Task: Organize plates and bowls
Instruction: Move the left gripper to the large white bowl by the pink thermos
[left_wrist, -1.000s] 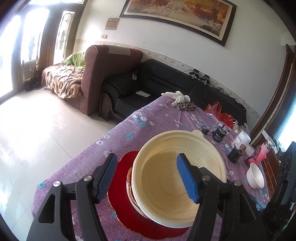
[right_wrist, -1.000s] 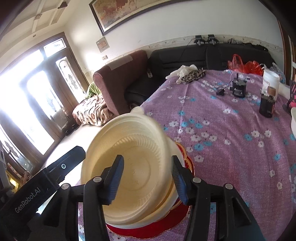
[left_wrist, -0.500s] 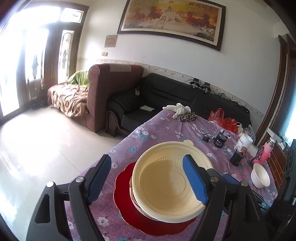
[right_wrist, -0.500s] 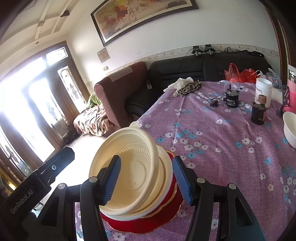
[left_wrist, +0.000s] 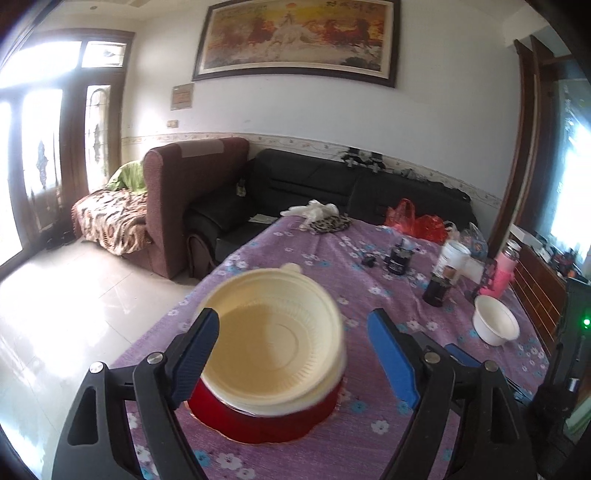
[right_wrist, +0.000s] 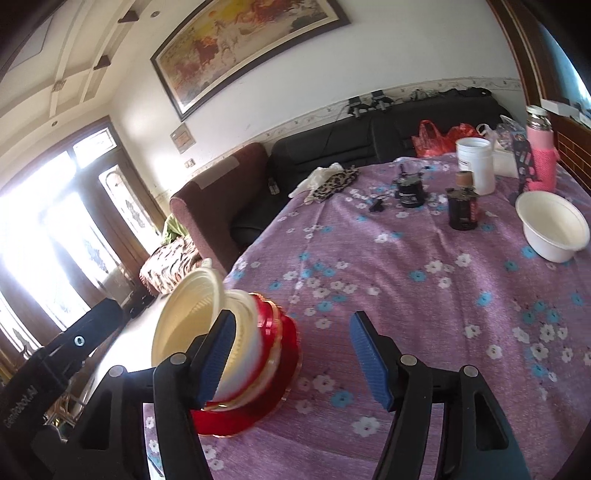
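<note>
A cream plastic bowl (left_wrist: 275, 339) lies on top of a stack of cream bowls on a red plate (left_wrist: 258, 421) at the near left of the purple flowered table. My left gripper (left_wrist: 295, 354) is open just behind the stack, the bowl between its blue fingers, untouched. My right gripper (right_wrist: 290, 358) is open to the right of the stack (right_wrist: 207, 332); its left finger overlaps the bowls' edge in the view. A lone white bowl (right_wrist: 552, 225) stands at the far right, also in the left wrist view (left_wrist: 495, 325).
At the table's far side stand a black jar (right_wrist: 410, 188), a dark bottle (right_wrist: 461, 206), a white tub (right_wrist: 474, 162), a pink bottle (right_wrist: 541, 155), red bags (right_wrist: 439, 136) and a leopard cloth (right_wrist: 332, 182). Sofas line the wall; the table edge runs along the left.
Both grippers have drawn back and up from the stack. The cream bowl that filled both views now rests on the stack, free of the fingers. The right gripper has swung right.
</note>
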